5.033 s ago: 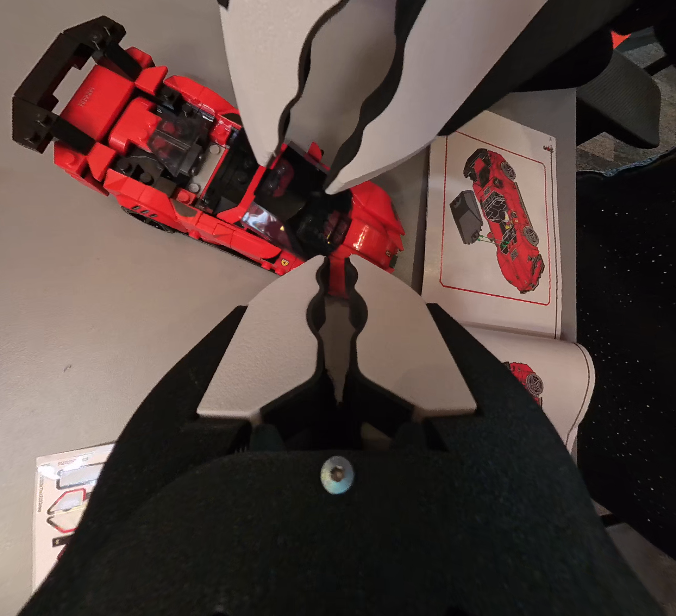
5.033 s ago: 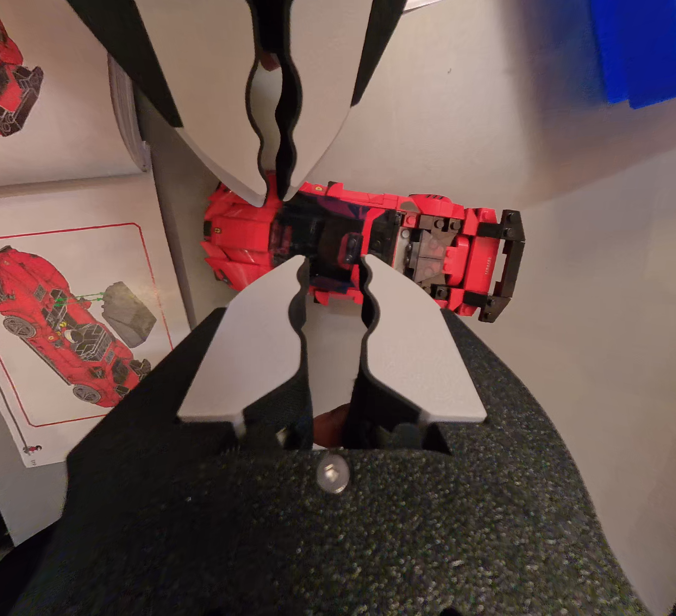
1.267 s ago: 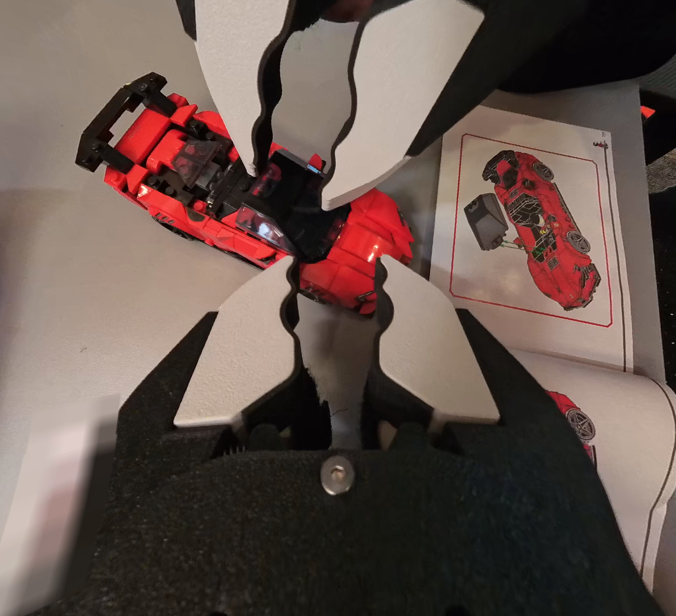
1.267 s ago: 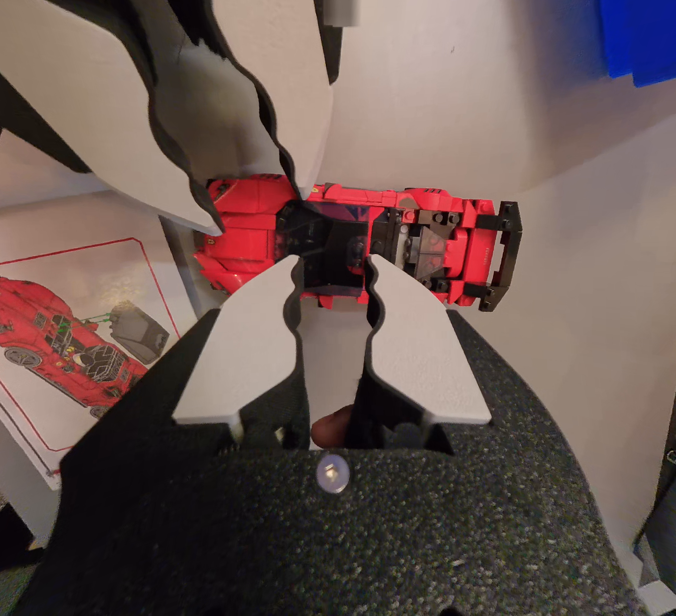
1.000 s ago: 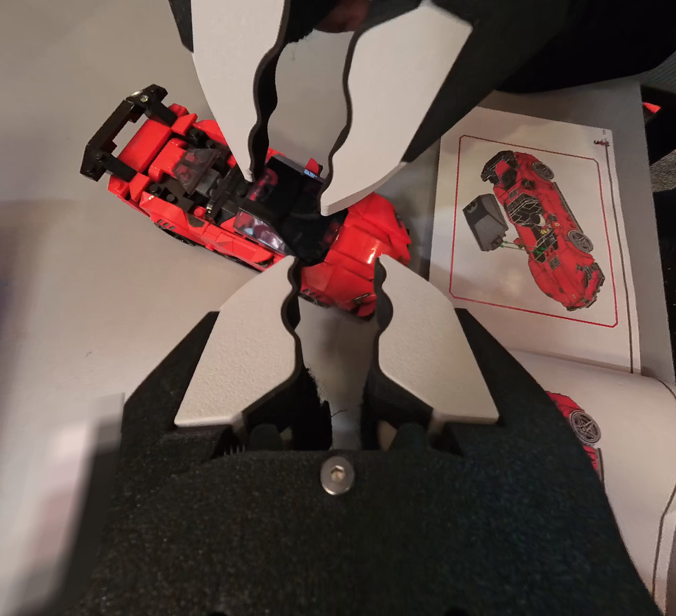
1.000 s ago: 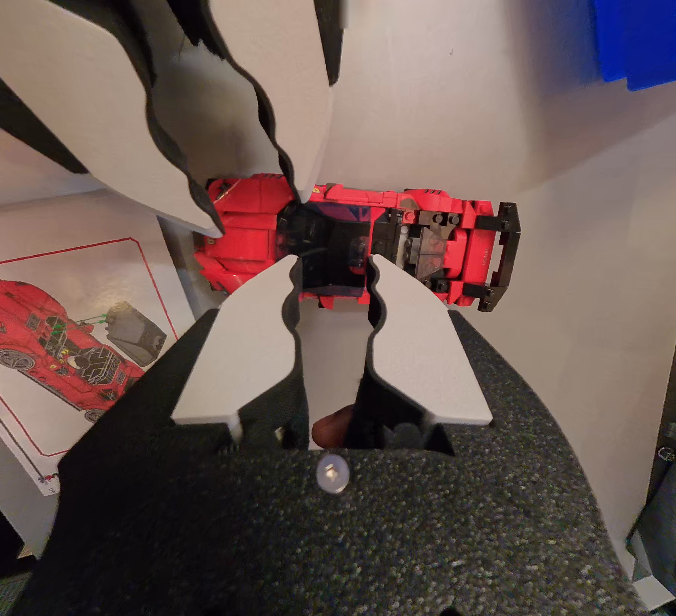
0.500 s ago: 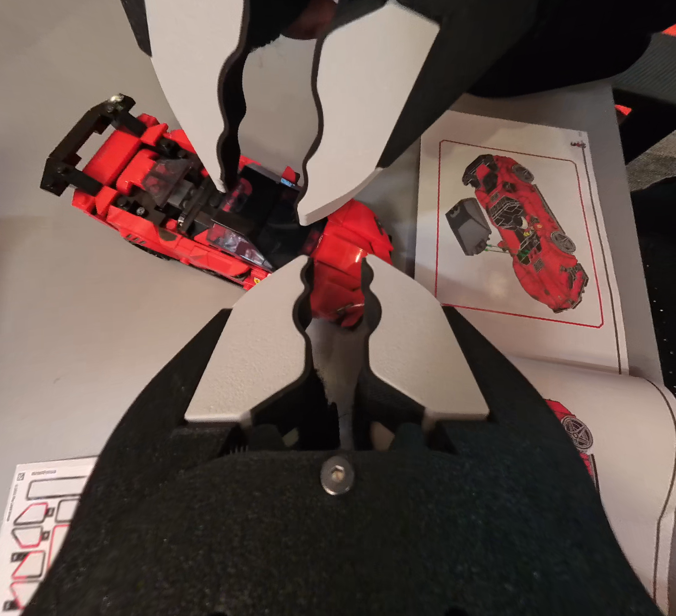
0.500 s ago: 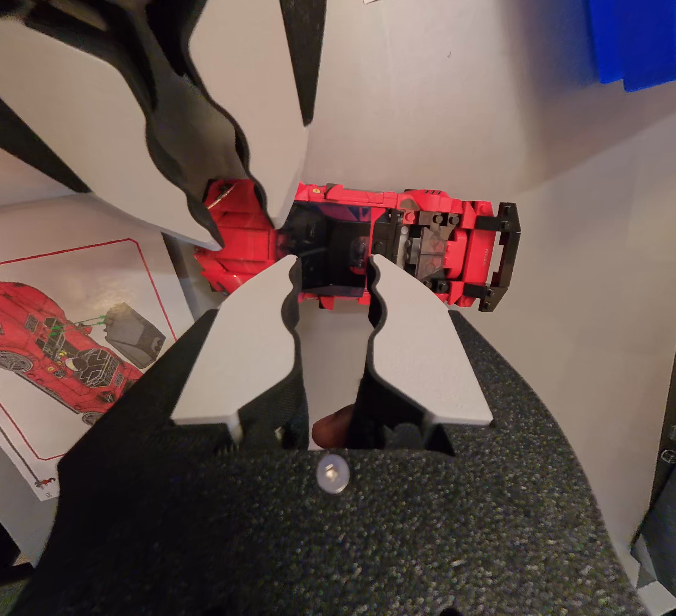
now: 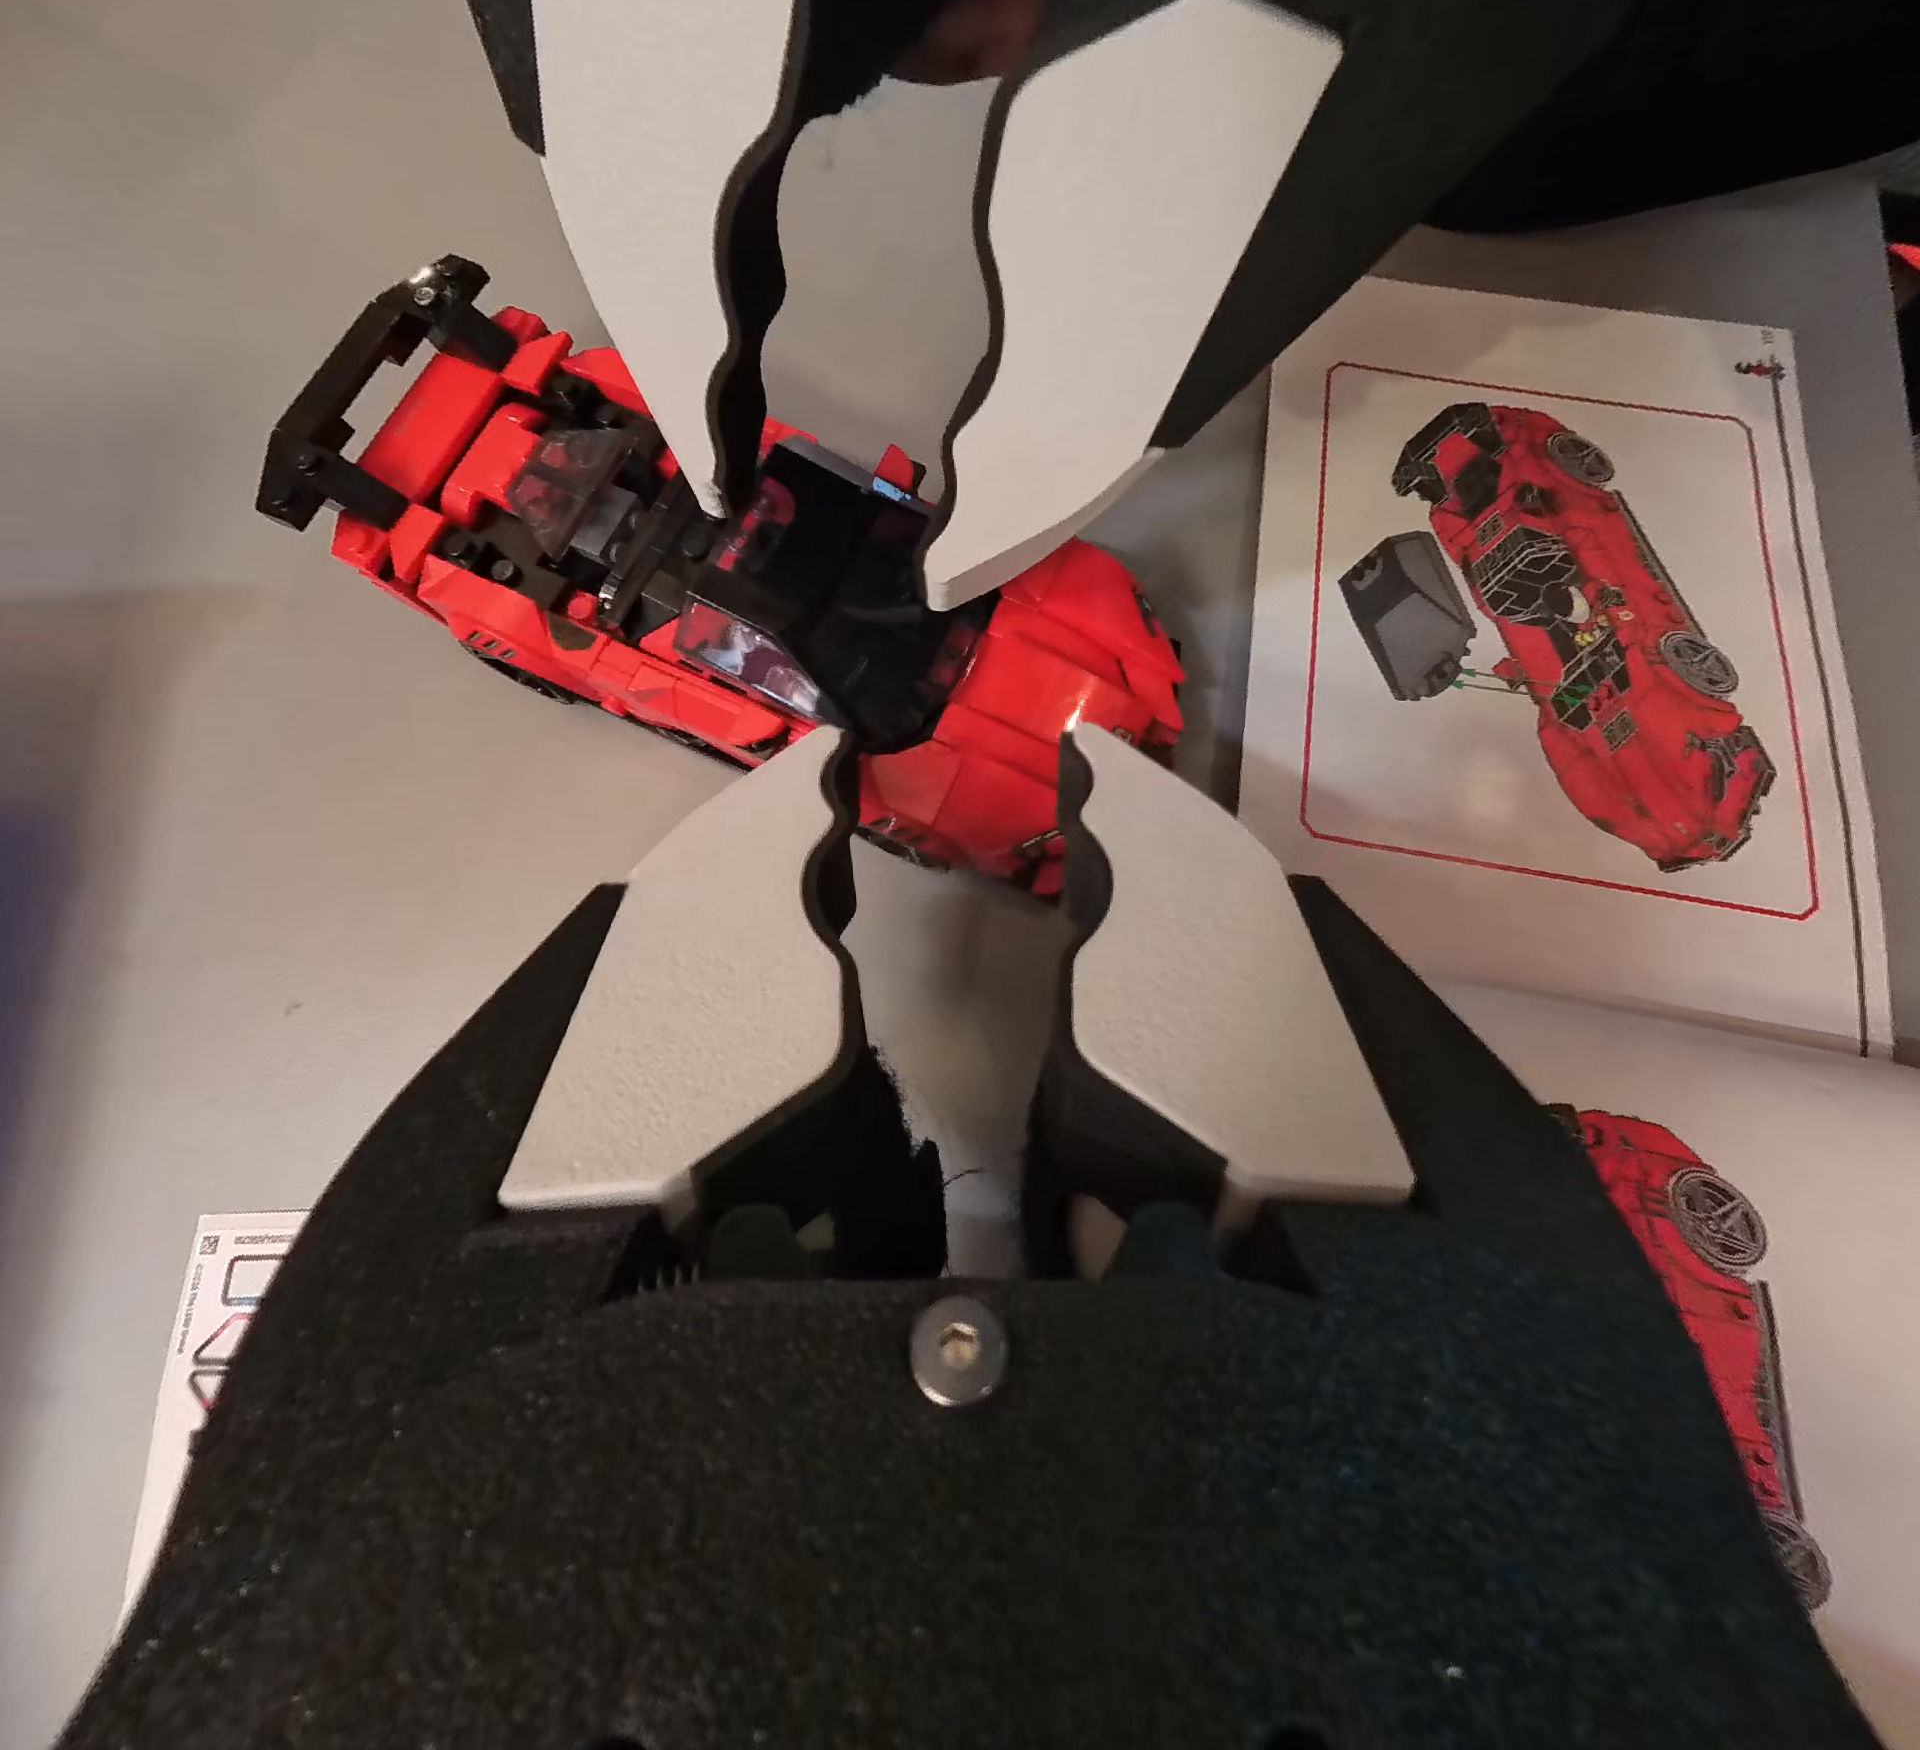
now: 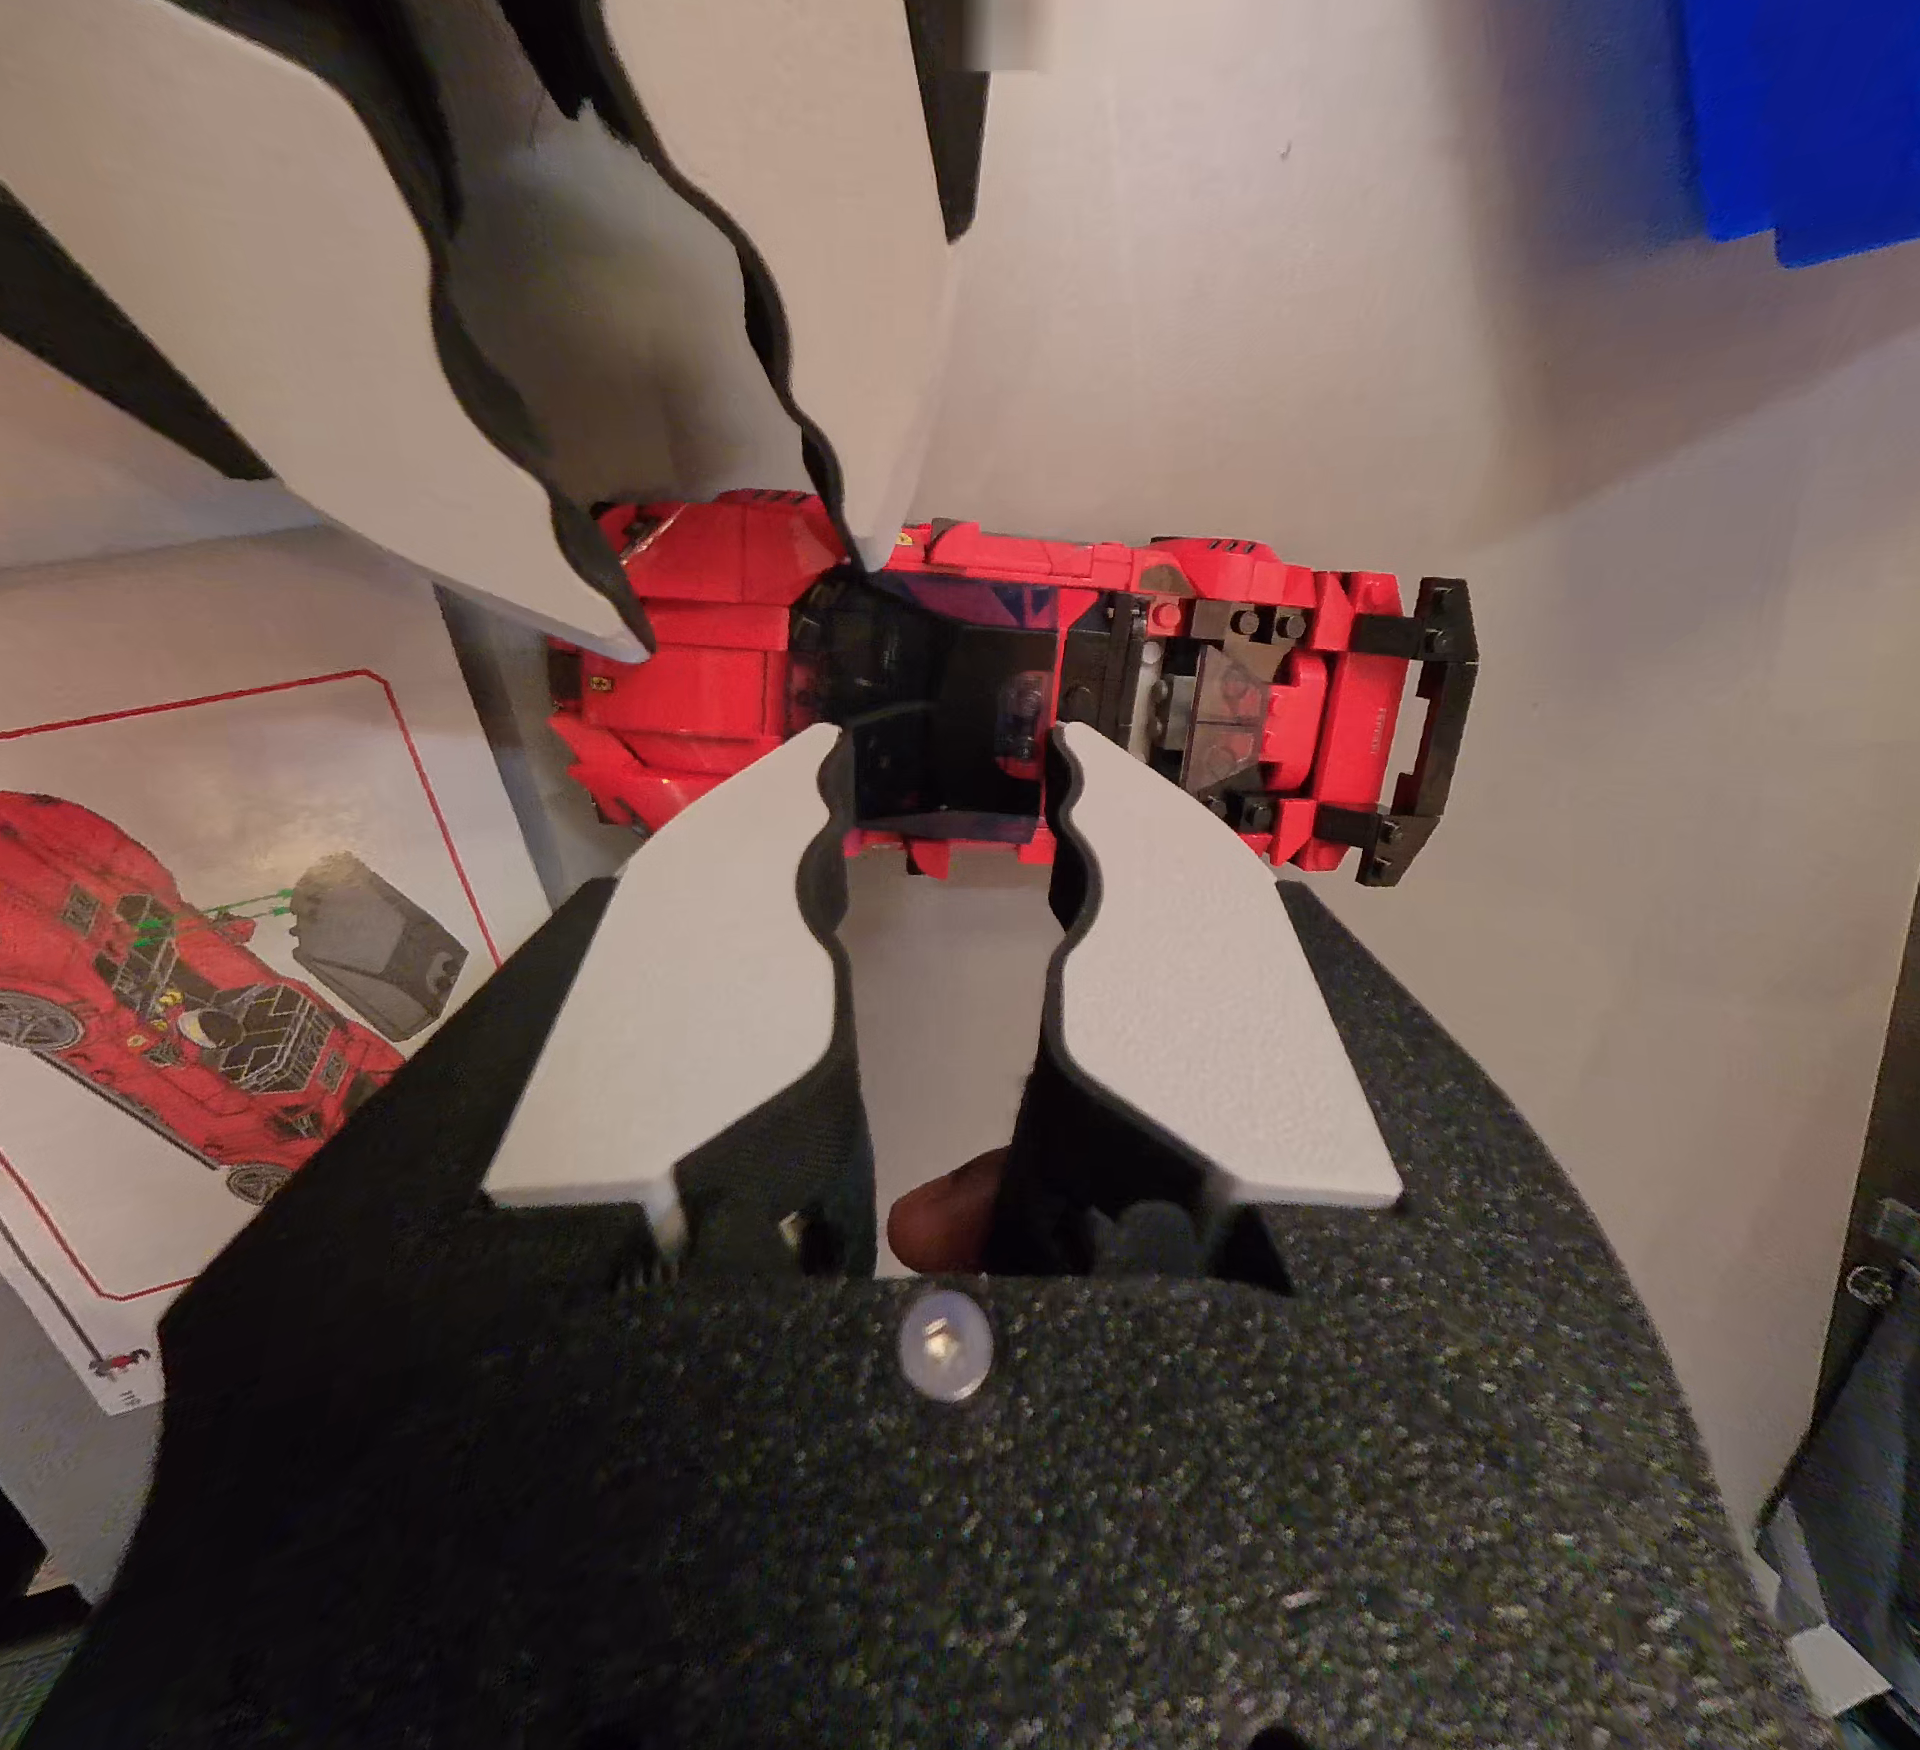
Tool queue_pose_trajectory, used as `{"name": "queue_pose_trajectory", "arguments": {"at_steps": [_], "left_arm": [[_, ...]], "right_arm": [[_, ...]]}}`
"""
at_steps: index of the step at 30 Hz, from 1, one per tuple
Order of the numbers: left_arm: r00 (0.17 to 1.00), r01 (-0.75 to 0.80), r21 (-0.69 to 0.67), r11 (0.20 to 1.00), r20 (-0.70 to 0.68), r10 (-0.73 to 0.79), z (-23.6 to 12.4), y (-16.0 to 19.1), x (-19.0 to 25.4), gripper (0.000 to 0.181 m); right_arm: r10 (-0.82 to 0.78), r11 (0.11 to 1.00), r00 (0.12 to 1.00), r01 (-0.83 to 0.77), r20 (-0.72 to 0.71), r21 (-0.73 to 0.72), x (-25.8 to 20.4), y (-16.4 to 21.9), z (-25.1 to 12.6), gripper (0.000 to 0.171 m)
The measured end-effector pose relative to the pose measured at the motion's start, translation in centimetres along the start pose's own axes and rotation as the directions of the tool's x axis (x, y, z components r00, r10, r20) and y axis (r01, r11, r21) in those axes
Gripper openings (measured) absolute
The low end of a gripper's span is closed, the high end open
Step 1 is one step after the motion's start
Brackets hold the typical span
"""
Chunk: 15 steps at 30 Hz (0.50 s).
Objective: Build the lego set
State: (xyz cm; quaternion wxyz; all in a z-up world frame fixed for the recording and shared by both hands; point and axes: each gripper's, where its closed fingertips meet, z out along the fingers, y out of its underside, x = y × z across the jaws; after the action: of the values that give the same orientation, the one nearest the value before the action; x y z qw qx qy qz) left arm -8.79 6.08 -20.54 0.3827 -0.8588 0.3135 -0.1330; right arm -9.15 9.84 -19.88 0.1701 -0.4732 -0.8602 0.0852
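A red lego car (image 9: 1039, 692) with a black rear wing lies on the white table (image 9: 260, 869). It also shows in the right wrist view (image 10: 707, 672). My right gripper (image 10: 945, 734) is shut on the black roof piece (image 10: 945, 765) at the car's cabin. In the left wrist view it comes in from the top, and its fingertips (image 9: 717, 495) straddle the roof piece (image 9: 821, 547). My left gripper (image 9: 956, 750) is open, with its tips over the car's red hood. In the right wrist view it reaches in from the upper left (image 10: 748, 604).
An open instruction booklet (image 9: 1558, 609) lies to the right of the car; it also shows in the right wrist view (image 10: 208, 921). A sticker sheet (image 9: 223, 1285) lies at the lower left. A blue object (image 10: 1797, 38) sits at the far right. About 4 cm separates my left fingertips from my right.
My left gripper closed on the hood half a second ago and has since opened wider. The right gripper has stayed on the roof piece. The car has barely moved.
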Motion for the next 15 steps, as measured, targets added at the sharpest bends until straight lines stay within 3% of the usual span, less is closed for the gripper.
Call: {"name": "queue_pose_trajectory", "arguments": {"at_steps": [15], "left_arm": [[1.0,0.017,0.011,1.0,0.006,-0.018,-1.7,-0.2,-0.5,0.042]], "right_arm": [[-0.009,1.0,1.0,0.009,-0.014,-0.014,0.4,0.1,-0.2,0.038]]}}
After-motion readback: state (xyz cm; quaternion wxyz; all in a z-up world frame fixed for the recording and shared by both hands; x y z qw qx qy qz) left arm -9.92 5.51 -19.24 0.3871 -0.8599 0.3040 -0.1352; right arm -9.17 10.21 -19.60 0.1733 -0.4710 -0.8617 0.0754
